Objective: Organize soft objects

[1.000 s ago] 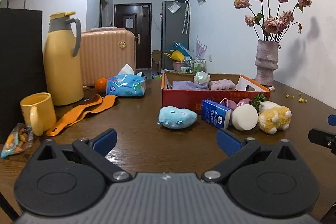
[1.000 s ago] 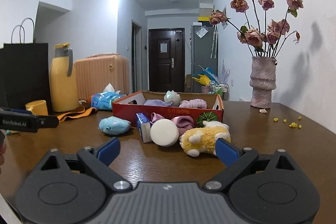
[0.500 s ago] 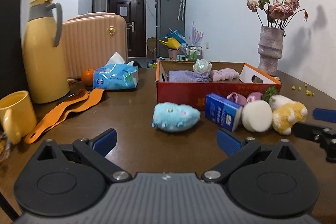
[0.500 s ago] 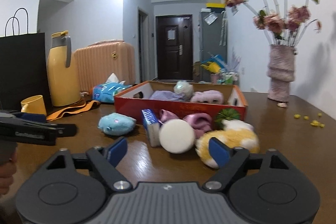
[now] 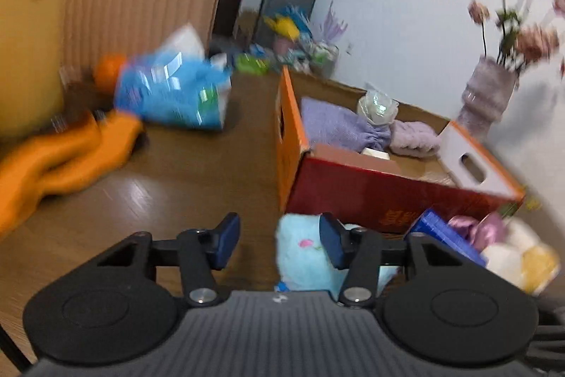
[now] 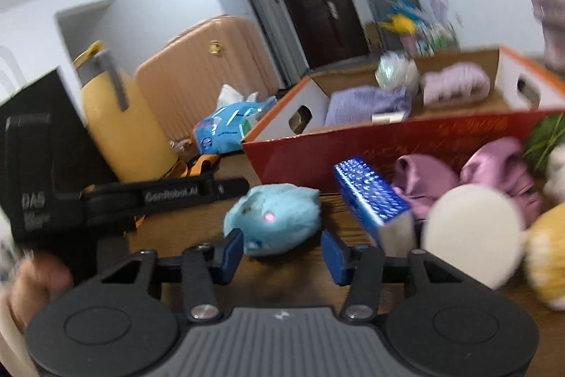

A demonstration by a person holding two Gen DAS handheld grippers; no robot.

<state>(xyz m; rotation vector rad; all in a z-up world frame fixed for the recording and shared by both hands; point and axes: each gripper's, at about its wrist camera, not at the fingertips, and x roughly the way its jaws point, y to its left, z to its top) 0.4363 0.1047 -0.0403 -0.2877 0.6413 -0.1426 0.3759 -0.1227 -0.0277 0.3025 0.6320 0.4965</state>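
Observation:
A light blue plush toy [image 6: 273, 218] lies on the wooden table in front of the red cardboard box [image 6: 388, 143]. My right gripper [image 6: 282, 251] is open, its fingers either side of the toy's near end. My left gripper [image 5: 279, 241] is open just above the same toy [image 5: 303, 257], which sits under its right finger. The left gripper's body shows in the right wrist view [image 6: 123, 196], left of the toy. The box [image 5: 370, 196] holds a lilac cloth [image 5: 335, 126], a pale round object and a pink fuzzy item.
Right of the toy lie a blue carton [image 6: 374, 196], a white round puff [image 6: 469, 235], pink satin scrunchies [image 6: 494, 172] and a yellow plush [image 6: 551, 253]. A tissue pack [image 5: 169, 94], orange strap [image 5: 63, 158], yellow jug [image 6: 120, 115] and suitcase stand left. A flower vase [image 5: 487, 98] is far right.
Both grippers have moved forward and down to the blue plush toy, and both views now tilt and blur. Their jaws have narrowed but stay open.

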